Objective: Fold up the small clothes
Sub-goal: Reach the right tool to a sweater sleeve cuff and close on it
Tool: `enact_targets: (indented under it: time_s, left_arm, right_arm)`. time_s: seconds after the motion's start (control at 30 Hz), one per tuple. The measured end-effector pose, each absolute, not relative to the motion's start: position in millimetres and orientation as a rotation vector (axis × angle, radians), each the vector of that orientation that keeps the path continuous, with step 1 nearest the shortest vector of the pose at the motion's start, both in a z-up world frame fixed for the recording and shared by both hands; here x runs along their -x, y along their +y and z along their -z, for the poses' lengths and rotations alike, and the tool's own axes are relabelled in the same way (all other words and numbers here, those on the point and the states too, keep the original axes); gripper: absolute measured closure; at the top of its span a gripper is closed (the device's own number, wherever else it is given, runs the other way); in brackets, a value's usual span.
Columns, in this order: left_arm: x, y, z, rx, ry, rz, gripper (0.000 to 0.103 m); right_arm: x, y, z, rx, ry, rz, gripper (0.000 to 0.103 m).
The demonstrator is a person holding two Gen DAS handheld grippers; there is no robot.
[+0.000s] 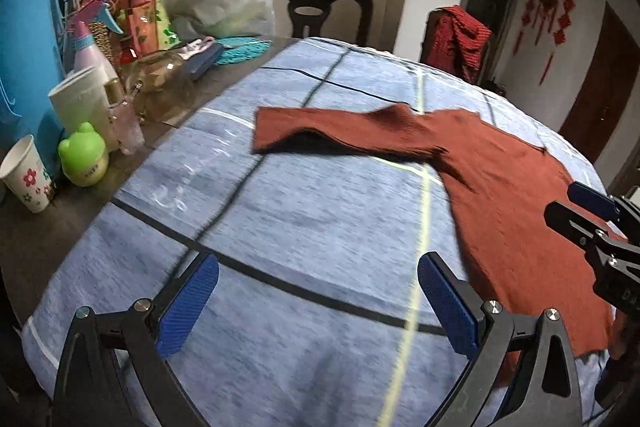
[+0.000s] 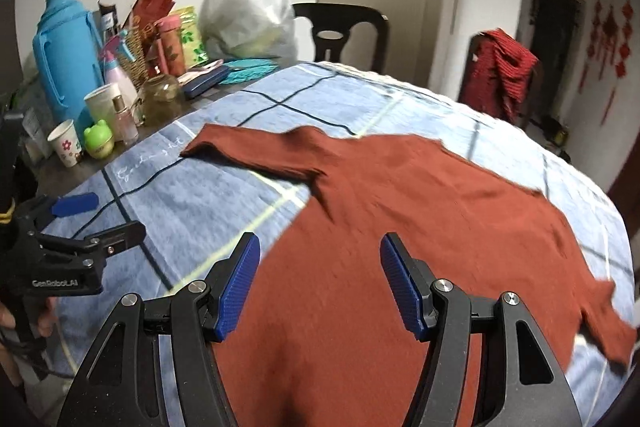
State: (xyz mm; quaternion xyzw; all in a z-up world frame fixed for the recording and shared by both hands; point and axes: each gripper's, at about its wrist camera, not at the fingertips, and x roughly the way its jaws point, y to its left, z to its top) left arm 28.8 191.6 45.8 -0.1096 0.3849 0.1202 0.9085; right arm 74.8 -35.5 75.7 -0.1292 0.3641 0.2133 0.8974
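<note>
a small rust-red long-sleeved knit top (image 2: pixel 400 211) lies flat on a blue checked cloth (image 1: pixel 280 219), soft and limp, best pinched at the sleeve cuff at ten o'clock; left gripper (image 1: pixel 318 303) and right gripper (image 2: pixel 320 283) both gape wide, empty.

We can read "GenRobot.AI" in white letters on the black body of the left gripper (image 2: pixel 86 223), seen from the right wrist view. On the blue cloth (image 2: pixel 168 195), white cursive script is stitched near its left edge; it is too blurred for us to make out the word. The green frog jar (image 1: pixel 84 157) carries small dark lettering on its pale base, which we cannot read. The red hangings (image 1: pixel 552 11) on the wall are too small to tell.
</note>
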Motion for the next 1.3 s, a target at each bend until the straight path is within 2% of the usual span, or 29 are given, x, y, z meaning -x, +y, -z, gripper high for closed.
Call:
enact_targets:
  time_s: [0.47, 0.73, 1.07, 1.3]
  left_arm:
    - [-42, 244, -46, 0.285, 0.772, -0.357, 0.002]
    - [-50, 263, -39, 0.310, 0.790, -0.381, 0.002]
    - [-60, 277, -27, 0.360, 0.817, -0.377, 0.002]
    - [-60, 283, -23, 0.380, 0.824, -0.391, 0.002]
  right_arm:
    - [-143, 74, -47, 0.457, 0.709, -0.716, 0.040]
    - [-155, 123, -27, 0.610, 0.670, -0.797, 0.040]
    - [-162, 158, 2, 0.750, 0.676, -0.835, 0.049]
    - [-168, 172, 8, 0.773, 0.668, -0.842, 0.051]
